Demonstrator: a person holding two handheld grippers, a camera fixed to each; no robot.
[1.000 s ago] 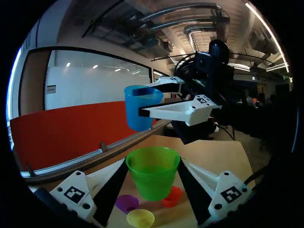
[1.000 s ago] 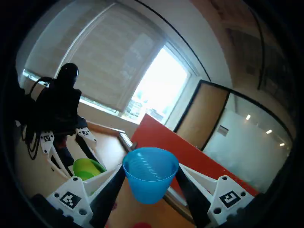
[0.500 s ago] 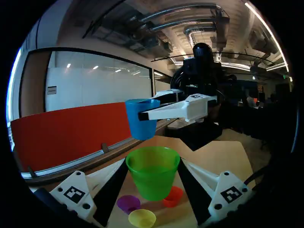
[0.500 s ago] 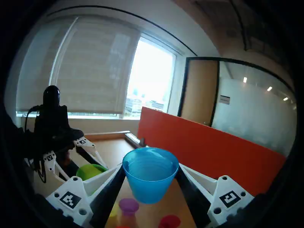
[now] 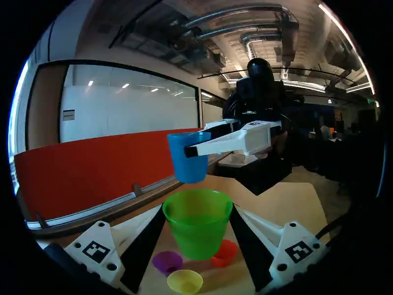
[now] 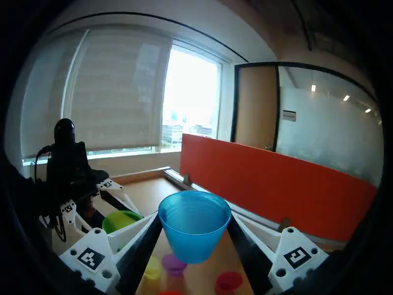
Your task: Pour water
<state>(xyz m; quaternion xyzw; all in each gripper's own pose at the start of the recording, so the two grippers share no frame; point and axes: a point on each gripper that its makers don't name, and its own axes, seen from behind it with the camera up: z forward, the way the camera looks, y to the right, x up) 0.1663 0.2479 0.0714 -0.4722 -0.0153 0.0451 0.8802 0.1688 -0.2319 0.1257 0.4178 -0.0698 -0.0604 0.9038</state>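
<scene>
My left gripper (image 5: pixel 197 216) is pinching the green cup (image 5: pixel 197 238), upright, liquid line visible inside. My right gripper (image 6: pixel 194 220) is clamped on the blue cup (image 6: pixel 194 236), level, looks empty, at 12 o'clock above the green one. I judge the pour done; set-down on the table (image 5: pixel 287 199) is left. Purple cup (image 5: pixel 166 261) and yellow cup (image 5: pixel 184 281) sit at 6 o'clock.

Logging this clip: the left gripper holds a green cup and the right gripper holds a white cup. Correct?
Not quite. The right gripper holds a blue cup, not a white one, as the right gripper view shows. The left gripper does hold the green cup.
</scene>
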